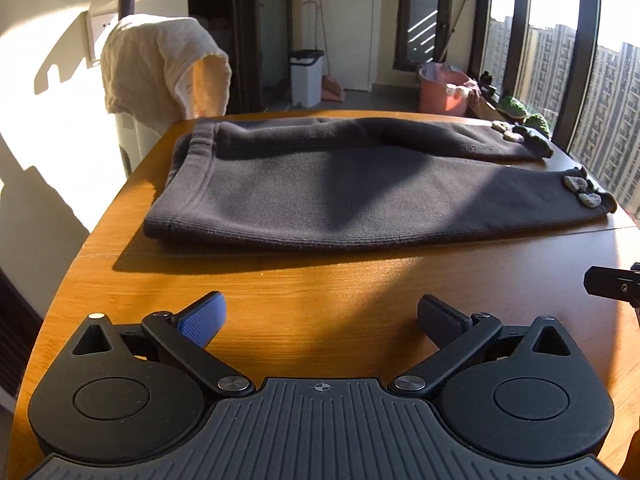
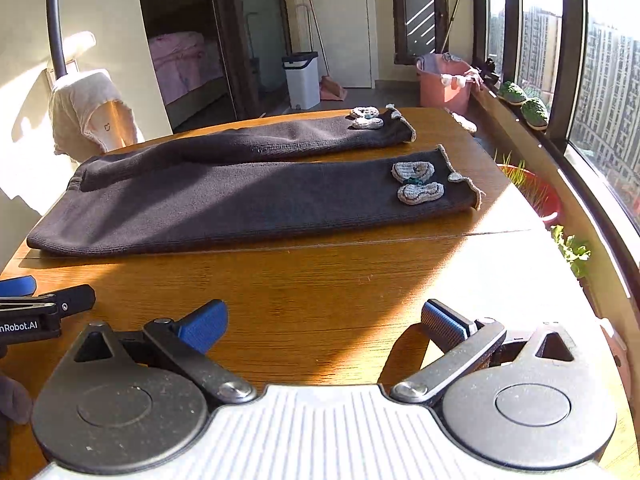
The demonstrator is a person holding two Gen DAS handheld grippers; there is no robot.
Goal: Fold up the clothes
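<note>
Dark grey ribbed-knit trousers (image 1: 360,196) lie flat across my grainy orange wooden tabletop (image 1: 320,292), waistband left, crocheted-patch cuffs right. Near me, my left claw (image 1: 322,320) and right claw (image 2: 324,324) both gape, released, empty.

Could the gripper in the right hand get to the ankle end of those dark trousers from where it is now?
Probably yes. The right gripper is open and holds nothing, and only bare wooden table lies between it and the near leg's cuff of the trousers.
</note>
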